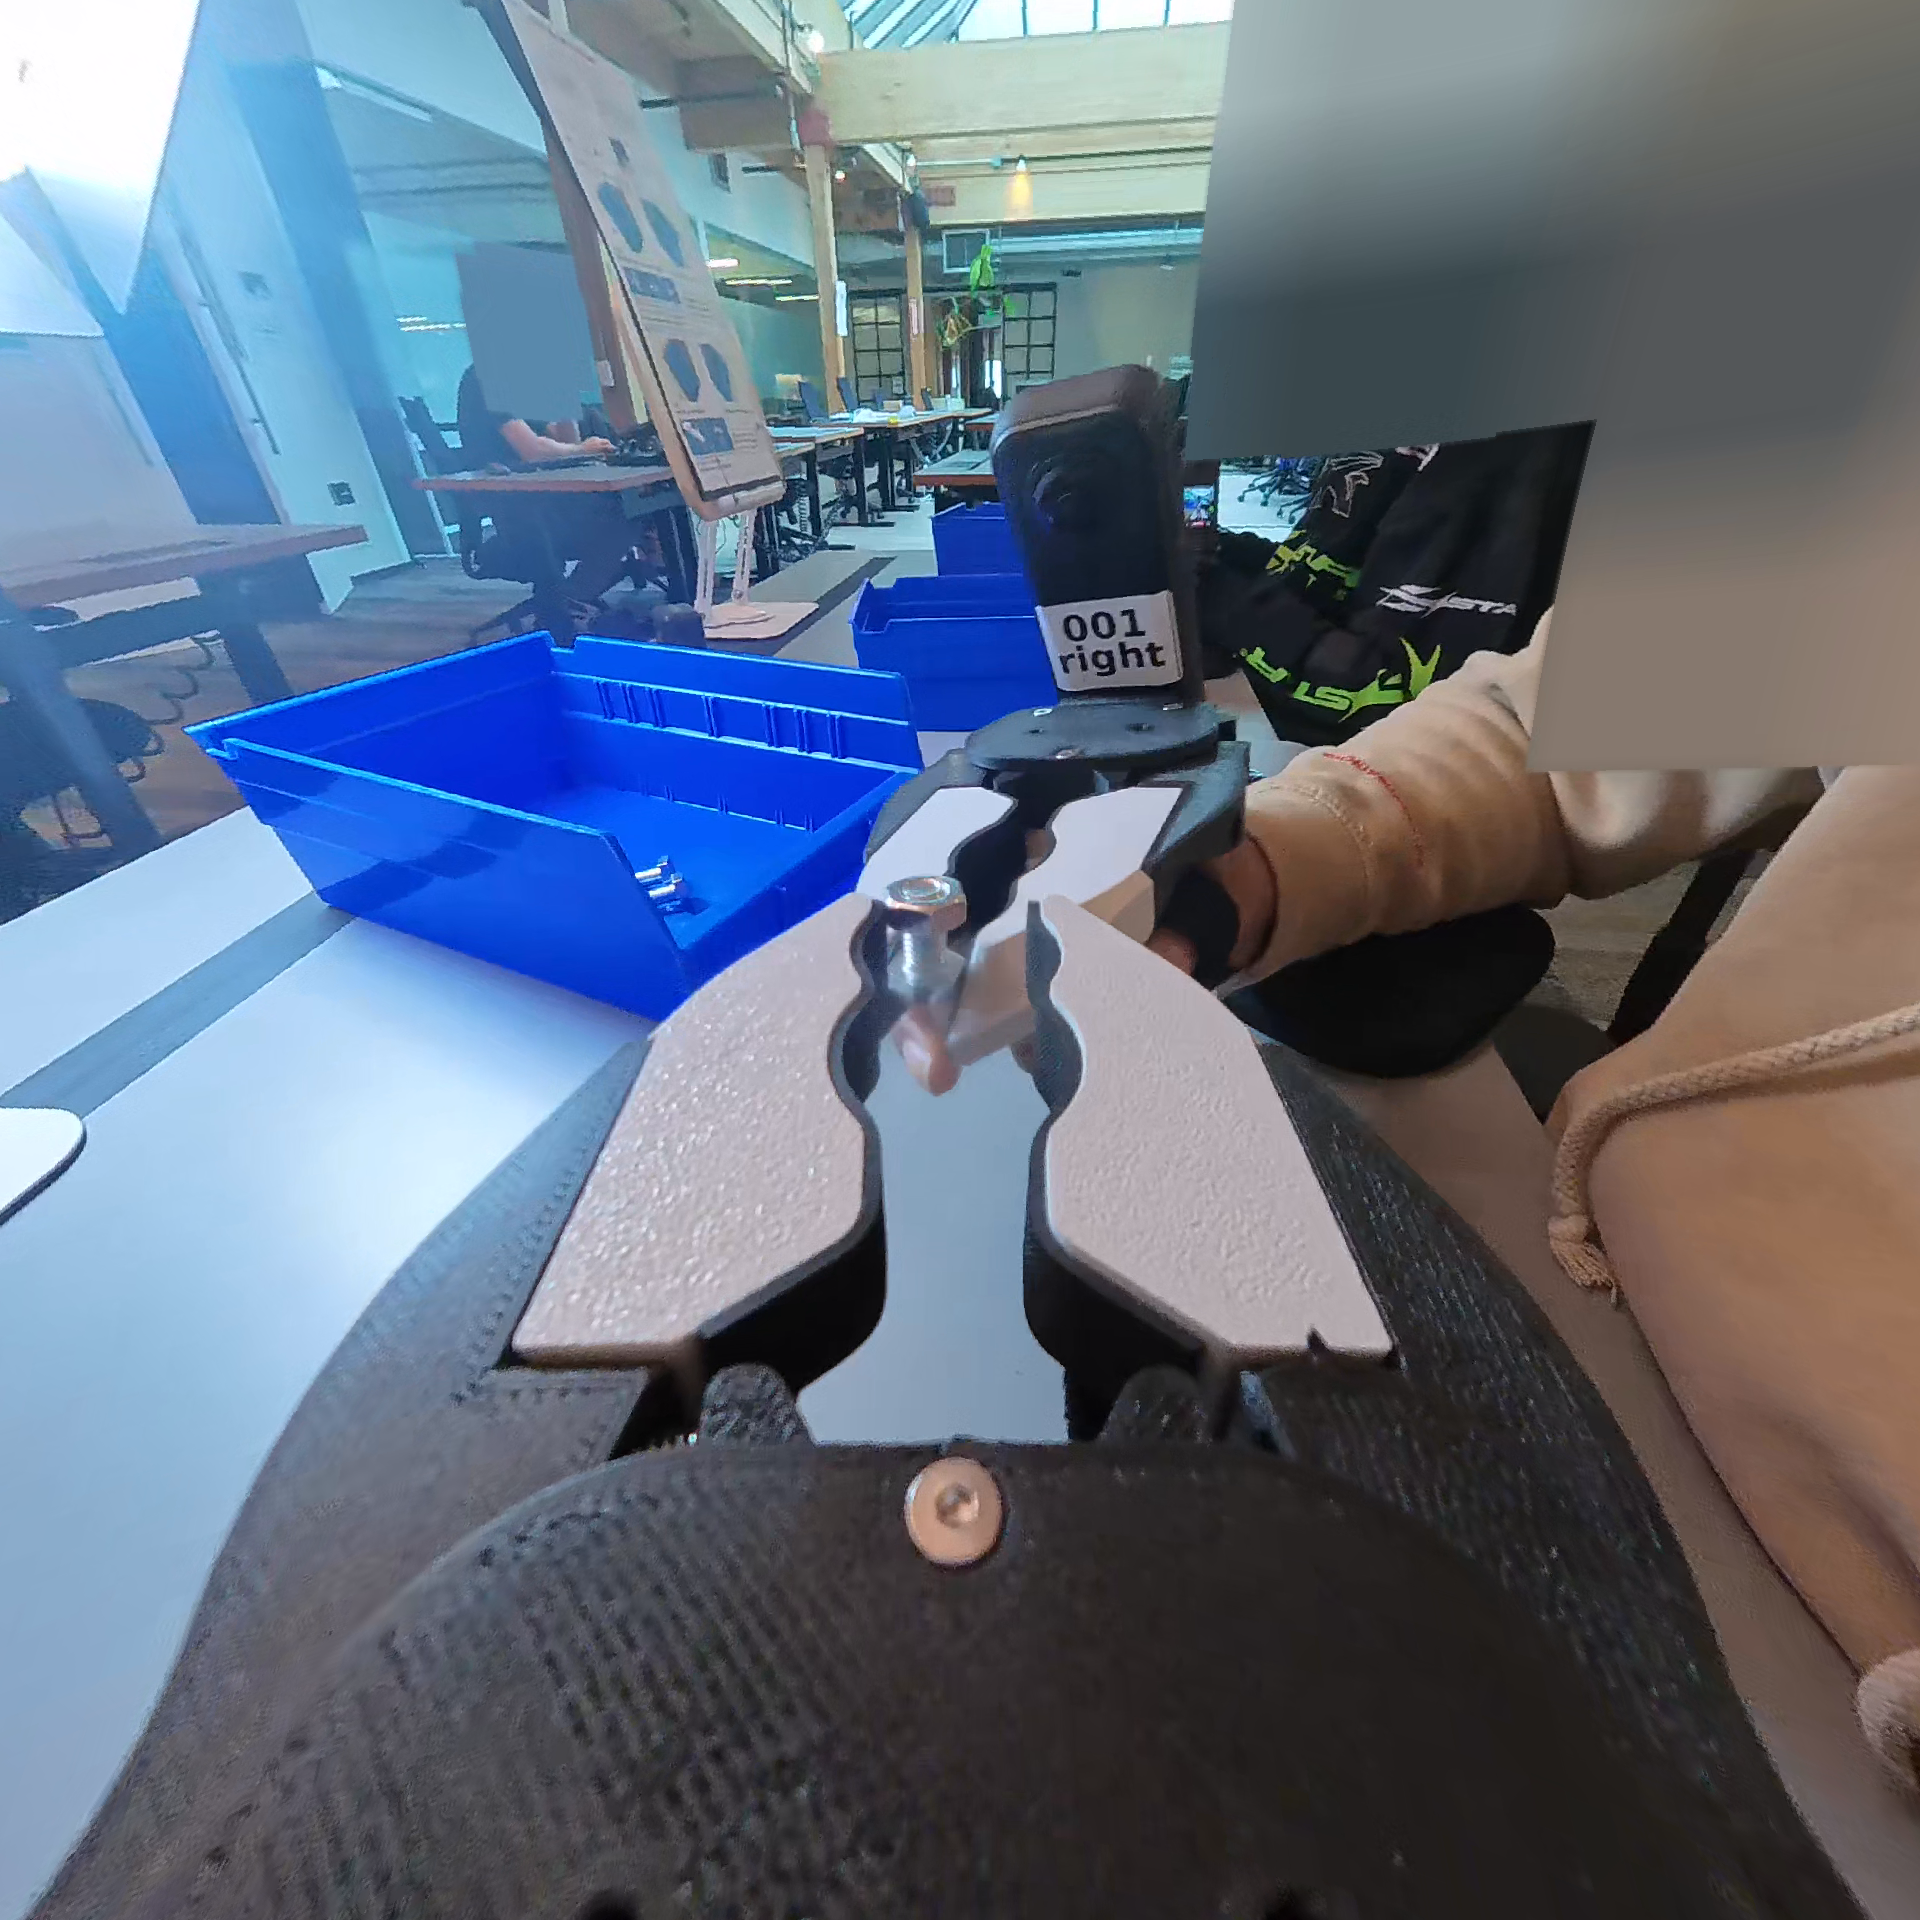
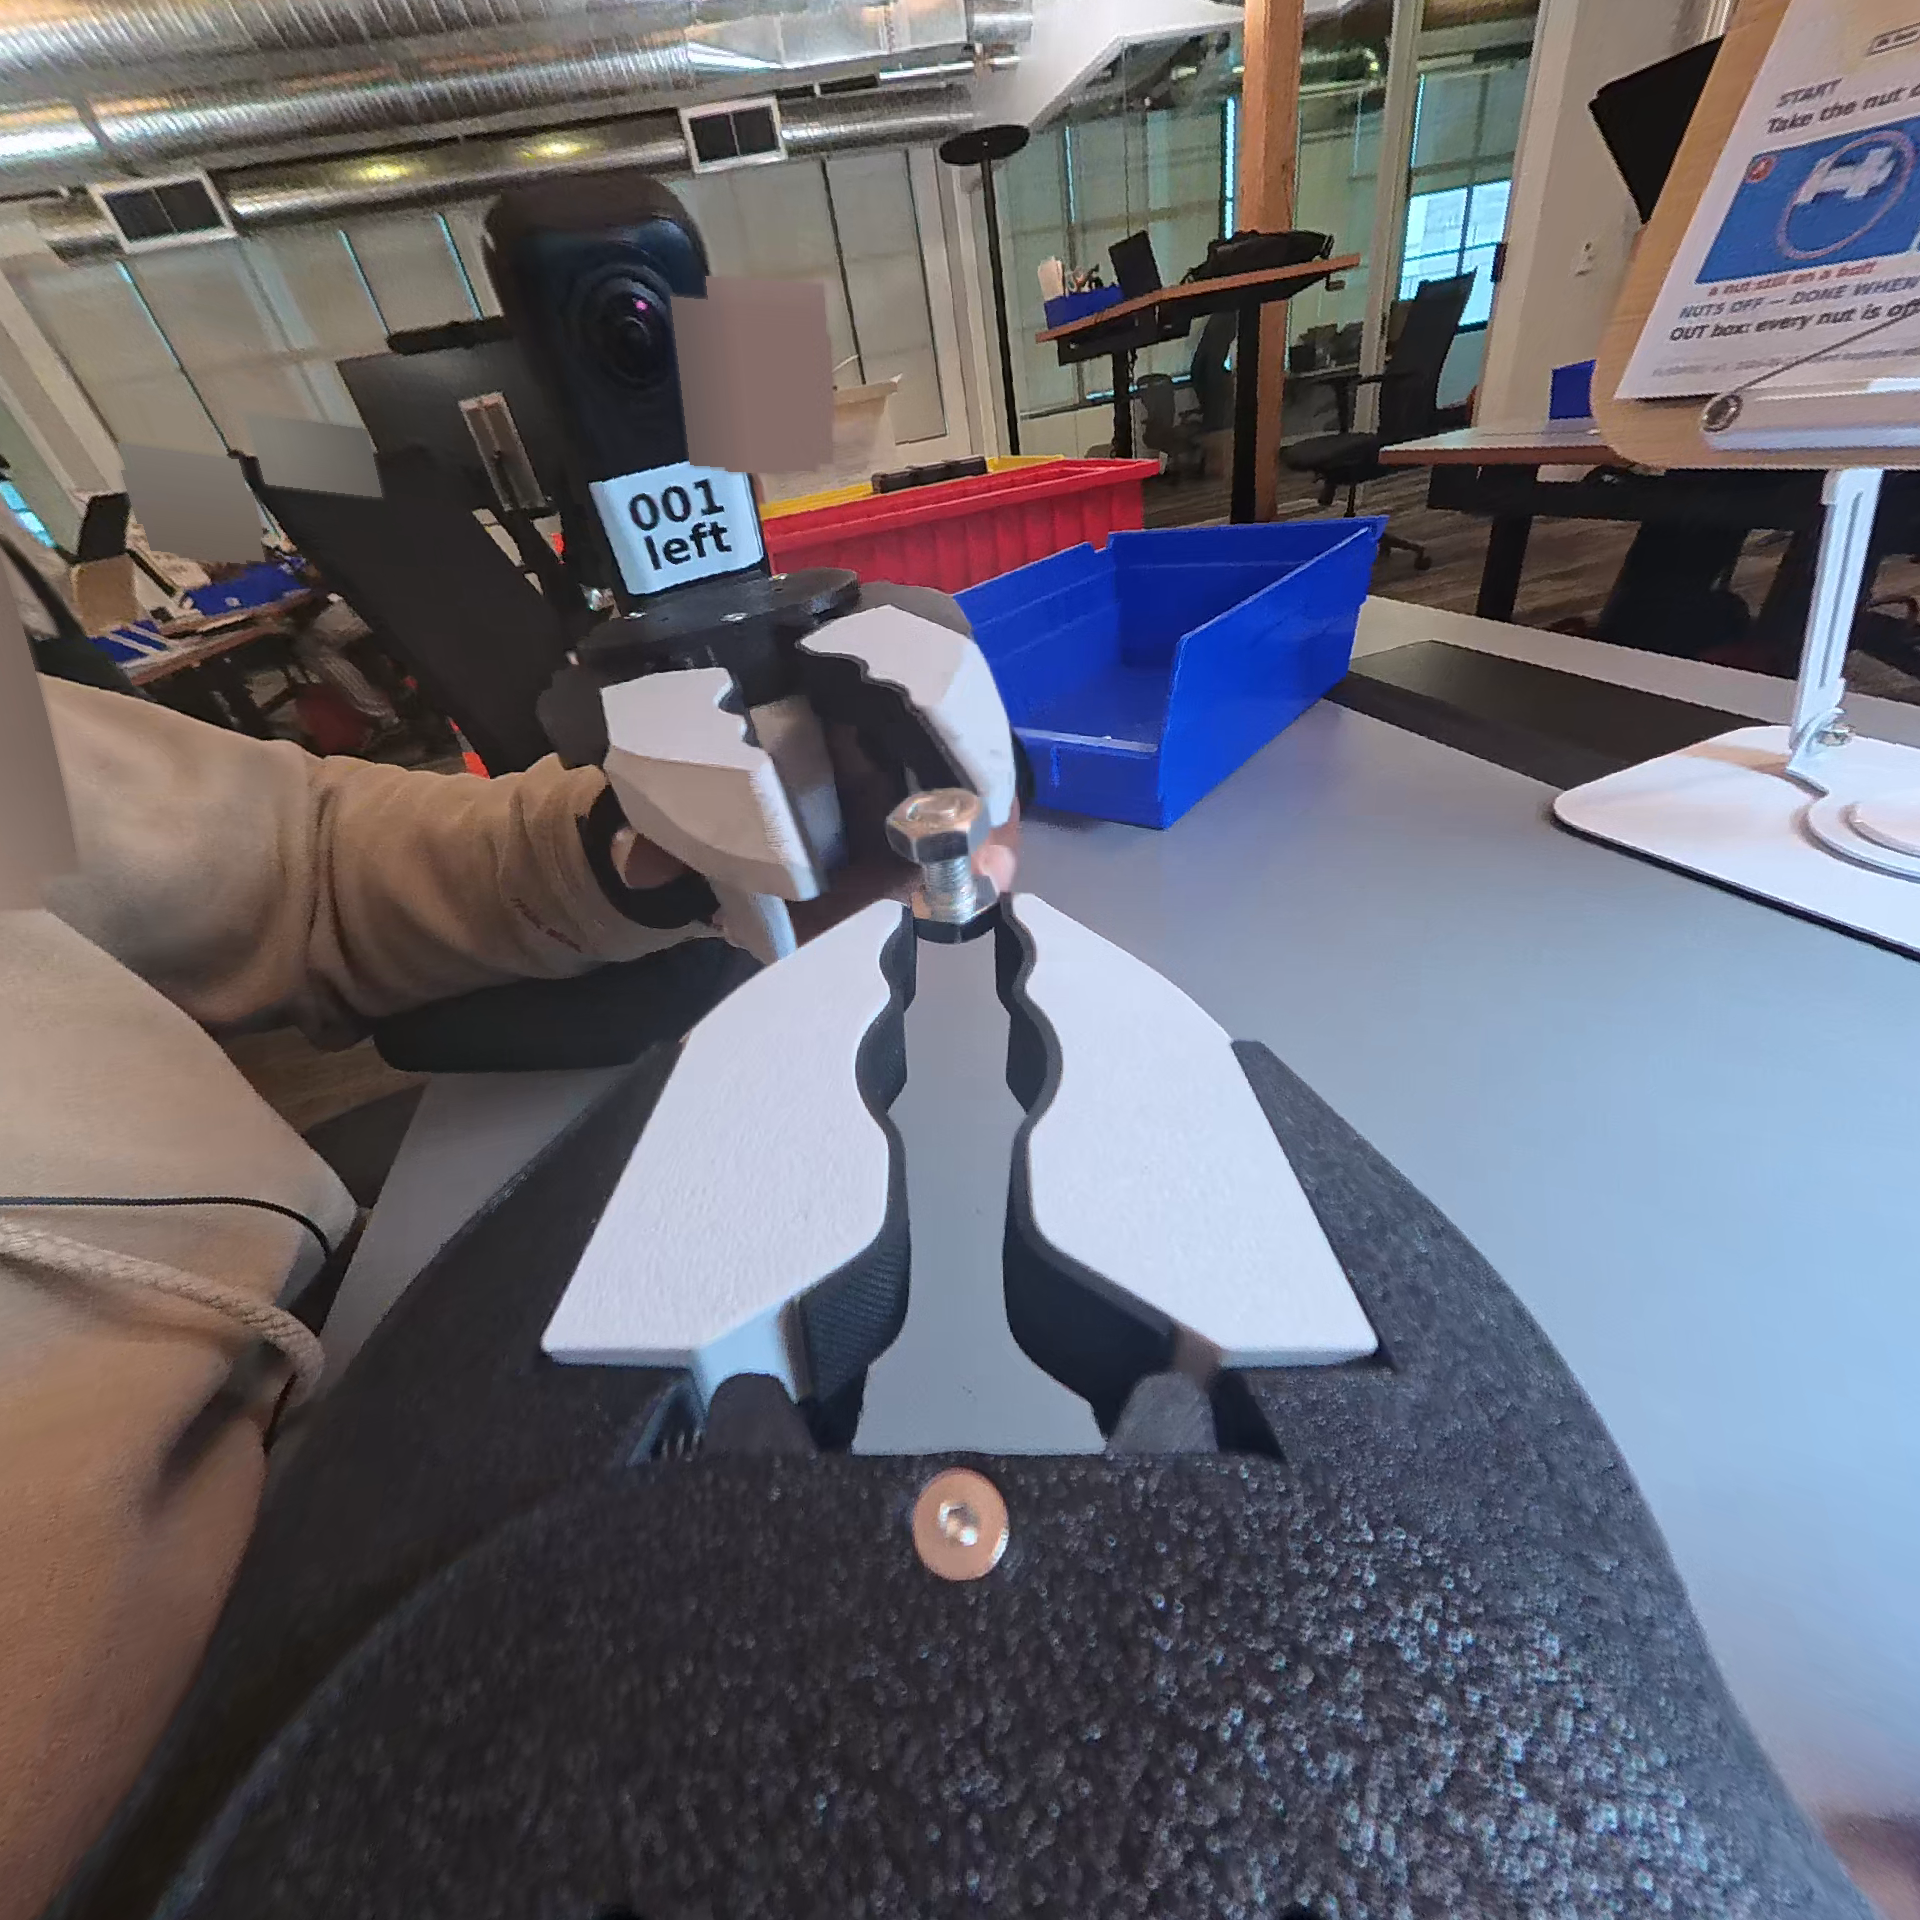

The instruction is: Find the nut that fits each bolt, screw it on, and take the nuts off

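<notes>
Open-plan office, grey table (image 2: pixel 1455 987): two hand-held tools meet over one bolt.

Right tool (image 2: pixel 961 920) is nearly closed, its tips pinching the nut (image 2: pixel 948 906) at the lower end of an upright silver bolt (image 2: pixel 935 831), hex head on top. Left tool (image 1: pixel 951 935) faces it, partly open, the bolt between its tips; grip unclear. Beyond them sits a blue bin (image 1: pixel 561 800) holding another bolt.

Shiny metal bolt (image 2: pixel 940 852), glossy plastic bin (image 1: pixel 582 810)

Can't see the nut (image 2: pixel 948 914) properly, my right fingers (image 2: pixel 821 997) cover most of it. Hardware in the blue bin (image 1: pixel 499 831) is too tiny to identify.
</notes>
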Demonstrator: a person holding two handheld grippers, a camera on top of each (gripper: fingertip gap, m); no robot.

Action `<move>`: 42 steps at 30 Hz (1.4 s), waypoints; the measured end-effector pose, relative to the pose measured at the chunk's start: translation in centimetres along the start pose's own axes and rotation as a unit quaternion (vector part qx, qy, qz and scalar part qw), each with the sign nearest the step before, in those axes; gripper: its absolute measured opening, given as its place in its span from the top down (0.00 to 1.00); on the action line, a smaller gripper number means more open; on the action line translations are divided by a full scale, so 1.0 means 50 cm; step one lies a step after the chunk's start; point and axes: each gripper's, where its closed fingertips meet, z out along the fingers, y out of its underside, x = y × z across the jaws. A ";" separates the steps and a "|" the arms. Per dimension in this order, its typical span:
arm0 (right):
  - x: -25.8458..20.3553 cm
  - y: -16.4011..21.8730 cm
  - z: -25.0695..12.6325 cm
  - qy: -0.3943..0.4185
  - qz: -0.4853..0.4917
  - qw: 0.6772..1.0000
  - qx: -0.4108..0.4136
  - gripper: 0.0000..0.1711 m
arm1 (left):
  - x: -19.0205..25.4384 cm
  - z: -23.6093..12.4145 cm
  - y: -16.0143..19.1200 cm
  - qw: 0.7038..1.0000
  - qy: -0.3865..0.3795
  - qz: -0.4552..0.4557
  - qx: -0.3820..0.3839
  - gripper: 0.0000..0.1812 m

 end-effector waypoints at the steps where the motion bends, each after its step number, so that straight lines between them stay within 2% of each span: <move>1: 0.004 0.000 -0.002 0.004 0.003 1.000 0.000 0.92 | 0.001 -0.001 -0.001 1.000 0.003 -0.001 -0.001 0.86; 3: 0.021 -0.003 -0.007 0.022 0.013 1.000 0.003 0.92 | 0.021 -0.013 -0.010 0.999 0.044 -0.001 0.009 0.98; 7: 0.036 -0.004 -0.013 0.034 0.020 0.999 0.001 0.92 | -0.003 -0.018 -0.014 1.000 0.012 0.000 0.014 0.94; 12: 0.008 0.015 0.003 0.011 0.008 1.000 -0.022 0.92 | -0.017 -0.004 0.005 1.000 -0.014 -0.006 -0.004 0.84; 15: 0.011 0.016 0.003 0.015 0.008 1.000 -0.025 0.92 | -0.005 -0.002 0.007 1.000 0.001 -0.004 -0.009 0.83; 16: 0.017 0.014 0.001 0.022 0.009 0.999 -0.023 0.92 | -0.001 -0.004 0.003 1.000 0.009 -0.008 -0.007 0.86; 17: 0.025 0.012 -0.003 0.030 0.012 0.999 -0.022 0.92 | 0.012 -0.009 -0.001 0.999 0.035 -0.011 -0.004 0.95; 18: 0.031 0.010 -0.006 0.036 0.016 0.999 -0.021 0.92 | 0.016 -0.012 -0.006 0.999 0.043 -0.014 0.003 0.96; 21: 0.036 0.009 -0.008 0.041 0.018 0.999 -0.021 0.92 | 0.000 -0.013 -0.007 1.000 0.016 -0.006 0.006 0.94; 25: 0.022 0.017 0.001 0.031 0.012 0.999 -0.030 0.92 | -0.027 -0.003 0.003 0.999 -0.032 -0.013 0.003 0.83; 27: 0.021 0.017 0.002 0.032 0.007 0.999 -0.032 0.92 | -0.026 0.002 0.011 0.999 -0.036 -0.008 -0.011 0.81; 29: 0.029 0.015 -0.002 0.042 0.007 0.999 -0.032 0.92 | -0.011 0.004 0.008 1.000 -0.018 -0.008 -0.009 0.84; 31: 0.042 0.009 -0.008 0.056 0.013 0.998 -0.027 0.92 | 0.007 0.000 0.000 1.000 0.010 -0.014 -0.005 0.92; 34: 0.049 0.006 -0.012 0.063 0.014 0.998 -0.025 0.92 | -0.005 -0.002 -0.005 1.000 -0.012 -0.010 0.004 0.91; 37: 0.038 0.013 -0.006 0.054 0.009 0.998 -0.033 0.92 | -0.032 0.000 0.000 0.998 -0.052 -0.021 0.005 0.85; 39: 0.028 0.018 0.000 0.046 0.002 0.998 -0.039 0.92 | -0.031 0.006 0.009 0.998 -0.051 -0.026 -0.003 0.80; 42: 0.029 0.017 0.000 0.049 0.000 0.998 -0.040 0.92 | -0.014 0.011 0.015 0.999 -0.032 -0.011 -0.014 0.81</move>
